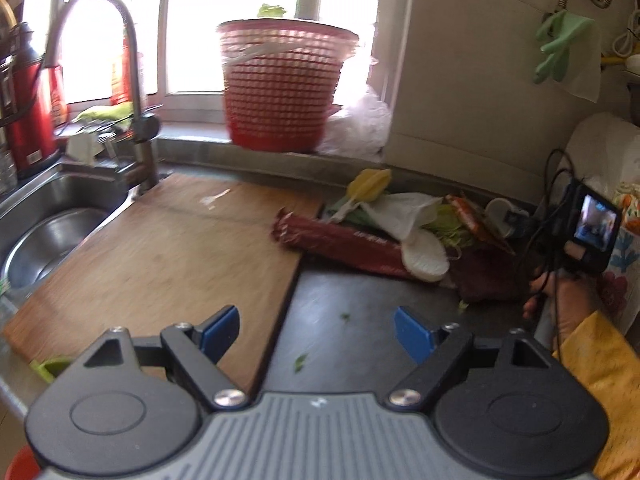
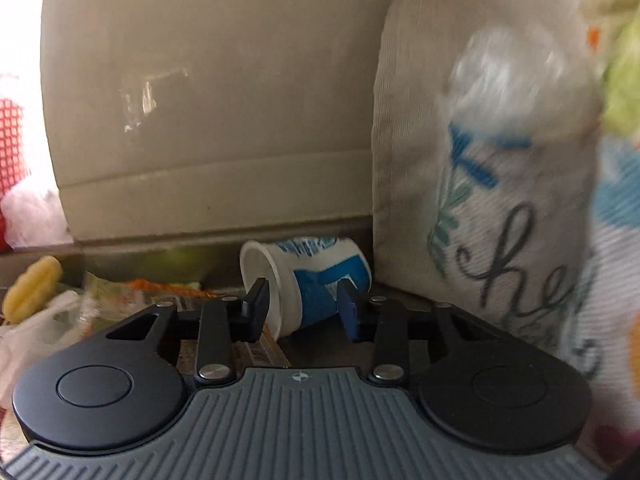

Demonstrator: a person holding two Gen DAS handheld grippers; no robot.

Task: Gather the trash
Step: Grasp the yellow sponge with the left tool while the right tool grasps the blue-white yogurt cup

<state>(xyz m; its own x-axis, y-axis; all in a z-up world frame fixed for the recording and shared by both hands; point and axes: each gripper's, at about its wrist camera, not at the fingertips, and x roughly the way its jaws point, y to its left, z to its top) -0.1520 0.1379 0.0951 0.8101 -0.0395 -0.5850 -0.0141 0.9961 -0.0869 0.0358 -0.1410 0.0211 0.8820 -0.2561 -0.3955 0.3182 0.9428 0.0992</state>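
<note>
A blue-and-white paper cup (image 2: pixel 316 276) lies on its side on the dark counter, mouth to the left, against the back wall. My right gripper (image 2: pixel 304 308) has its fingers on either side of the cup, pads against its rim and body. In the left wrist view the trash pile sits at the counter's back: a red wrapper (image 1: pixel 340 242), white tissue (image 1: pixel 400 212), a yellow scrap (image 1: pixel 368 184), green vegetable scraps, and the cup (image 1: pixel 500 210). My left gripper (image 1: pixel 316 332) hangs open and empty over the cutting board's right edge, well short of the pile.
A wooden cutting board (image 1: pixel 160 256) lies beside the steel sink (image 1: pixel 52 216) and faucet (image 1: pixel 136 92). A red mesh basket (image 1: pixel 284 84) stands on the window sill. A printed cloth bag (image 2: pixel 500 200) stands right of the cup. A yellow sleeve (image 1: pixel 600 364) reaches in from the right.
</note>
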